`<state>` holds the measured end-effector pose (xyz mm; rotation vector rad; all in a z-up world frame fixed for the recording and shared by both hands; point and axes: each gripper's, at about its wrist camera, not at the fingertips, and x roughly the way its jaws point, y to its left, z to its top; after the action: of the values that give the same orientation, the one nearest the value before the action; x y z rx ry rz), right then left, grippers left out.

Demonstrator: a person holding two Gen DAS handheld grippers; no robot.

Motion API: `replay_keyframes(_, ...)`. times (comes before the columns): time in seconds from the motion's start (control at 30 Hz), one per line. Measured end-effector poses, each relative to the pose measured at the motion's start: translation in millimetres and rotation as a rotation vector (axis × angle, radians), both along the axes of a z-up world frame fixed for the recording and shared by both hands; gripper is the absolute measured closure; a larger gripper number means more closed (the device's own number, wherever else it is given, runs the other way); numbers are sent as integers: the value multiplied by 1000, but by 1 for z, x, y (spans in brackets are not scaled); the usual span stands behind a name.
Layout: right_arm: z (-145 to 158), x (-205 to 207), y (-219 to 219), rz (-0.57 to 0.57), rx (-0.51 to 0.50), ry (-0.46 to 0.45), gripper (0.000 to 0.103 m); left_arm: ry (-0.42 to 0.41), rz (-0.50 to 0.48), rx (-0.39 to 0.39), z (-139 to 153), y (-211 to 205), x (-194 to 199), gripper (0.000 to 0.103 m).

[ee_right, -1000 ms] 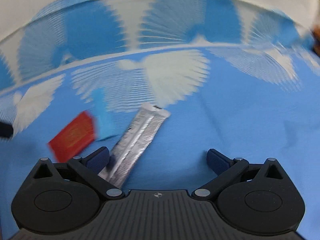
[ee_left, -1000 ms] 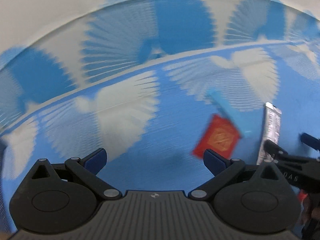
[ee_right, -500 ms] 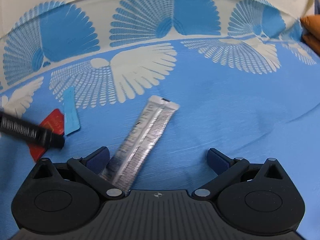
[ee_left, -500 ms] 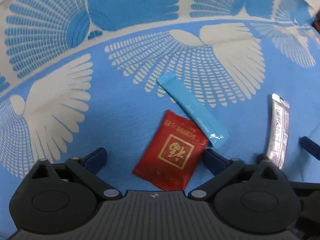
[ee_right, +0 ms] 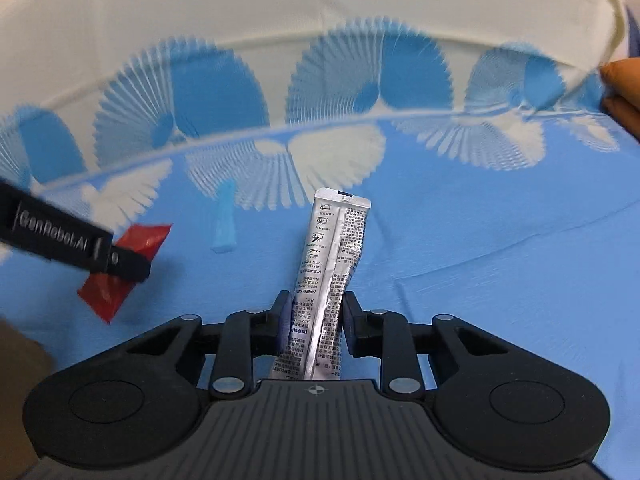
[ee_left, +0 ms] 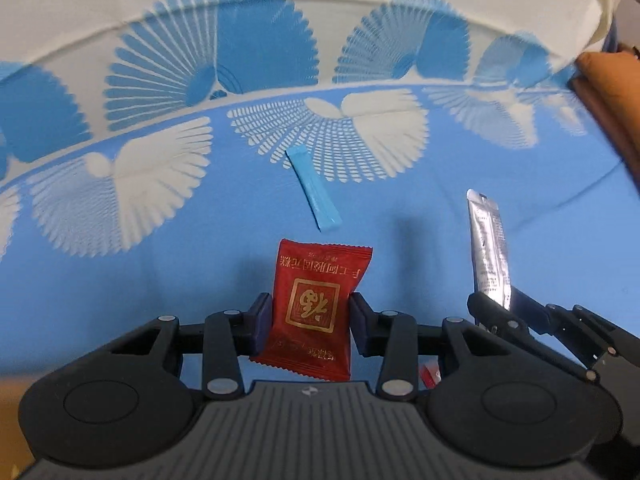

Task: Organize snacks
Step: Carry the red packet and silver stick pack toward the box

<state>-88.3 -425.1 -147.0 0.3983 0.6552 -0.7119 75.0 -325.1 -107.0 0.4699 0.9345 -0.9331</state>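
Left wrist view: I am gripping the red packet [ee_left: 312, 308] in my left gripper [ee_left: 311, 322], whose jaws have just been closing onto it, the pads pressing its two long edges so it stands upright between them. I am taking it across its width, probably because a flat packet is easiest to pinch by the sides and then hangs straight for setting down neatly. To the right, my right gripper [ee_right: 314, 322] is clamping the silver stick [ee_right: 330, 272]; its jaws have also just been closing, and the stick is rising out between the pads, its far end tilting slightly right. I am holding it near its lower end, which leaves most of its length free and may let it droop. Farther off, the blue stick [ee_left: 313, 191] is lying alone on the blue patterned cloth [ee_left: 160, 248], untouched, between the two held snacks. I judge I am picking both up at once so I can group them, and the blue one is waiting for a later pass.
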Motion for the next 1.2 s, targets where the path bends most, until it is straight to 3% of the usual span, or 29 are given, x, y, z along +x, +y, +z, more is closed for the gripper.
replay_keyframes(0.23, 65, -75, 66, -40, 42, -102, 74, -61, -13, -94, 71, 93, -71, 57)
replay_keyframes(0.47, 108, -141, 154, 16, 41, -129, 74, -56, 58, -120, 105, 202, -129, 57)
replay_keyframes(0.6, 124, -164, 203, 91, 60, -125, 74, -95, 115, -108, 109, 272, -157, 57)
replay_keyframes(0.87, 134, -181, 305, 296, 96, -73, 74, -96, 263, -70, 92, 405, -182, 57)
replay_keyframes(1.03, 140, -181, 353, 407, 38, -15, 74, -104, 344, -98, 88, 449, -192, 57)
replay_keyframes(1.2, 149, -181, 376, 453, -21, 2, 74, -103, 350, -135, 92, 466, -198, 57)
